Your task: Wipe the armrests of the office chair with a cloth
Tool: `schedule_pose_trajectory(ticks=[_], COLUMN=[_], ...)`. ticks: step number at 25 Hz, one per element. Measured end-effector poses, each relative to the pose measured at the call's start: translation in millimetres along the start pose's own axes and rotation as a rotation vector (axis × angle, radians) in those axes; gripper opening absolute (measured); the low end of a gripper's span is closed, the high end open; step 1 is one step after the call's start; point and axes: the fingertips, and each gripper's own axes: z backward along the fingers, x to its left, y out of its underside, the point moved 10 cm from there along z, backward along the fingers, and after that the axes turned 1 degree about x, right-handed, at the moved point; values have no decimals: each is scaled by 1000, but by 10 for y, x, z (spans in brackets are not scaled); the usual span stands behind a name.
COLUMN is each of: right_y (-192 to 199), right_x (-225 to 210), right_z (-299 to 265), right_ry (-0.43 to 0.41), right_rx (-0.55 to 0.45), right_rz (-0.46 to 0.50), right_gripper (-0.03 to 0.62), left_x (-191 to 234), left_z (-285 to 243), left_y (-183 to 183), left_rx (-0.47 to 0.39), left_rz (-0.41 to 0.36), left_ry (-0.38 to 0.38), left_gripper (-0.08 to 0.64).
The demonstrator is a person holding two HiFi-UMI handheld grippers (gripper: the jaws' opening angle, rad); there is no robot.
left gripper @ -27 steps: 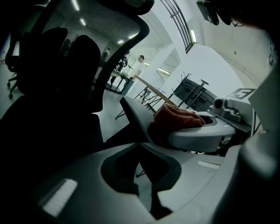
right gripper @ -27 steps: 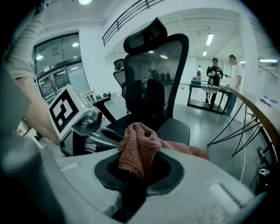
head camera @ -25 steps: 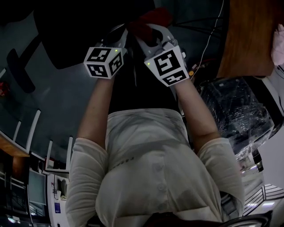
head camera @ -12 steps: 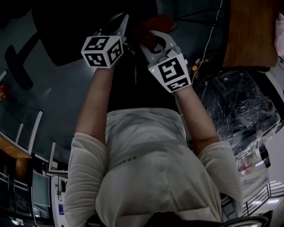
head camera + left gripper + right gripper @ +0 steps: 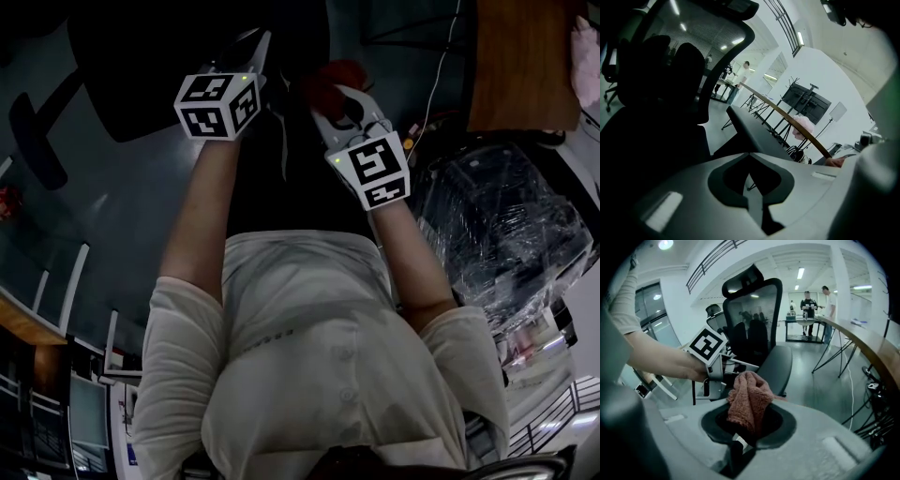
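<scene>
Your left gripper [image 5: 255, 56] is just left of your right gripper [image 5: 330, 92], both held out ahead of your body. The cloth [image 5: 749, 397] sits in the right gripper's jaws. The office chair [image 5: 141, 56] stands on the floor beyond the left gripper and to its left. The desk [image 5: 520, 61] lies ahead on your right, with a plastic-wrapped bundle [image 5: 506, 225] just below its near edge. Two people [image 5: 808, 303] stand behind the chair, near the desk's far end.
</scene>
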Motion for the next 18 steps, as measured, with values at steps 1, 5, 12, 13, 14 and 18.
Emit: schedule_pose_trajectory(ticks=[1,5,12,13,14,18], right_y=[-6,-118,-582,-658,-733,-985], right_x=[-65,-506,-1245,-1307,-1354,-1439], right_z=[54,155,-277,-369,-455,-759], right_ry=[38,169,166,157,151,120], right_rx=[-9,-48,-92,-103,-115,-148], right_rz=[-14,-59,-26,-28,-29,-20], right_gripper=[49,49,49,49,49,49], left_x=[-11,-47,-79,-79,-82,-90], left_z=[-2,-4,5,4,2,5], left_y=[2,10,46,59,73,104], left_rx=[4,18,4,7,13,21], left_rz=[0,-10,36,41,47,78], left_ry=[-6,-29,-58,-64,-71,-85], left_gripper=[3,3,3,5,5,4])
